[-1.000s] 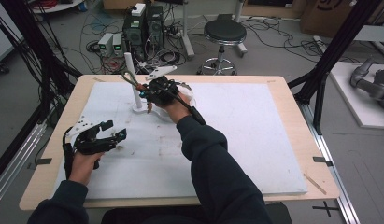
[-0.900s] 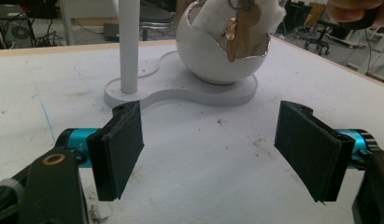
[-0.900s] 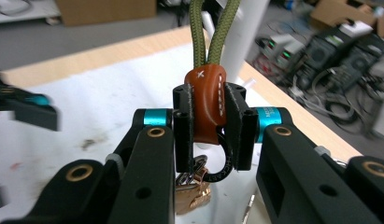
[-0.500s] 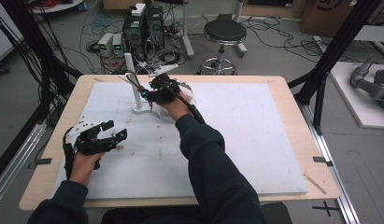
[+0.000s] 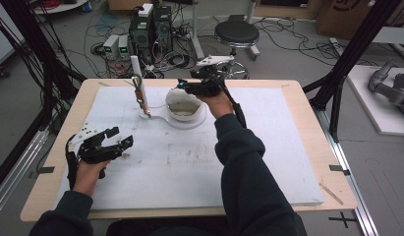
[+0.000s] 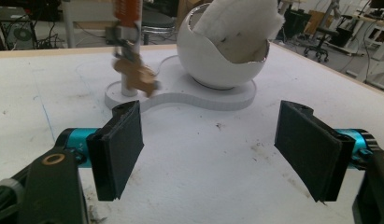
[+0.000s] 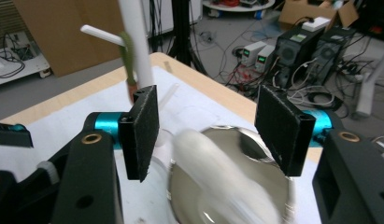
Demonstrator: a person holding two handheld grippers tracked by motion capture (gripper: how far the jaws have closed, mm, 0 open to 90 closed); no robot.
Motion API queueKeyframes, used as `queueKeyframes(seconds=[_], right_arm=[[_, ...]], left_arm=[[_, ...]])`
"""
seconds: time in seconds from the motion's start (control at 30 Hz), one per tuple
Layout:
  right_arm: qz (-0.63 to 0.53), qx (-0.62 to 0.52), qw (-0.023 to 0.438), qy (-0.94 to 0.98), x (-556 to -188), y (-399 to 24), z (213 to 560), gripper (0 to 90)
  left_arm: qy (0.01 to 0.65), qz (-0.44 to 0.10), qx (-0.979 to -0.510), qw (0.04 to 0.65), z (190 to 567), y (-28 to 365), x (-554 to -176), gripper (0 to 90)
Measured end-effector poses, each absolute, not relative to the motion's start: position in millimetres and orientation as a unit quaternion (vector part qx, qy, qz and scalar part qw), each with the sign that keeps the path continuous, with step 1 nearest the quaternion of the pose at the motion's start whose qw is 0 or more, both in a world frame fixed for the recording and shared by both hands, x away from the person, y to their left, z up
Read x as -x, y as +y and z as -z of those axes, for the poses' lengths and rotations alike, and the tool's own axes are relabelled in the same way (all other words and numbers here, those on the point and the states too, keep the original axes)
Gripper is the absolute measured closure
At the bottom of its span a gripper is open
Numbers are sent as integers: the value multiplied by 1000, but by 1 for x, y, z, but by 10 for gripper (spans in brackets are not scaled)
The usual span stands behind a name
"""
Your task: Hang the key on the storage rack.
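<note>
A: High view first: what sits on the surface?

B: A white sheet covers a wooden surface. At upper centre of the frame a white bowl rests on a flat white base. A thin white post rises from the left end of that base, and a small brown object hangs on it.

A: Where are the two tools?

B: The right tool hovers over the far rim of the bowl, just right of the post, with the person's dark sleeve running down to the bottom of the frame. The left tool lies low at the left of the frame, well apart from the bowl.

A: How do the jaws stand?

B: In the right gripper view the right tool is spread, its jaws having just been opening, and nothing is pinched. A blurred white fluffy wad lies below the jaws, inside the bowl, at lower centre of the frame. In the left gripper view the left tool is spread wide over bare sheet, holding nothing.

A: Does the left gripper view show the wad?

B: Yes. The wad pokes above the rim of the bowl at upper centre, with the post at its left.
</note>
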State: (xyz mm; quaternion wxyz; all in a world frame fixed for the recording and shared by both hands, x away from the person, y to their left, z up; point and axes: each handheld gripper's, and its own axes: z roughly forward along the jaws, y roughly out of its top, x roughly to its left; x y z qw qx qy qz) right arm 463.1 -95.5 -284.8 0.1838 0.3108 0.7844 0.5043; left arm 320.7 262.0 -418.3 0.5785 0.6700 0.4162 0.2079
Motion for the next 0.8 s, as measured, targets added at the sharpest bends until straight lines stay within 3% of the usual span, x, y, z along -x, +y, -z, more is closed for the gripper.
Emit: queueKeyframes(seconds=[0.33,0.8], right_arm=[[-472,-320,200,797,-432,-157,309,210],[-452,-354,186,797,-382,-227,371,219]], left_arm=[[405,-199,-682,576,419,251,-323,176],[392,-202,-686,578,420,241,-326,178]])
